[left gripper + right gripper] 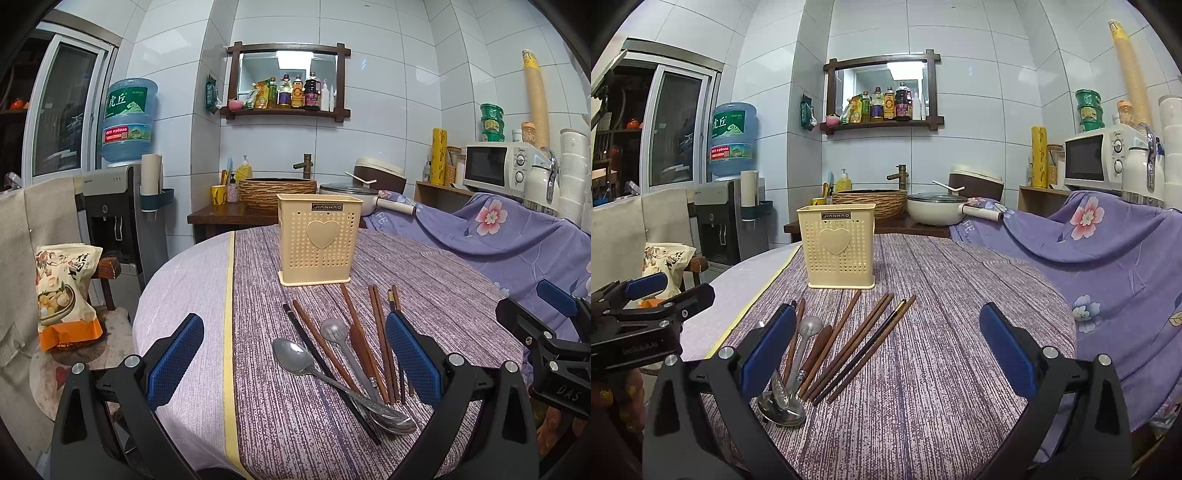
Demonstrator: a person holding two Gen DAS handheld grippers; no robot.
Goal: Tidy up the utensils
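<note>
Both the left gripper (293, 363) and right gripper (888, 350) hovered with jaws spread, empty. Chopsticks (380, 332) and spoons (295, 358) lay near the holder (319, 240) on the worktop (942, 369): light, stiff, probably slippery; best pinched mid-shaft.

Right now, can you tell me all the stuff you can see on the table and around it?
utensil holder: one, cream, upright at the table's far side
chopsticks: several, brown and black, lying loose before the holder
spoons: at least three, metal, among the chopsticks
tablecloth: one, purple striped, on the table
snack bag: one, orange and white, left chair
microwave: one, white, far right
water jug: one, blue, on the dispenser
left gripper: blue pads, open above the utensils
right gripper: blue pads, open
</note>
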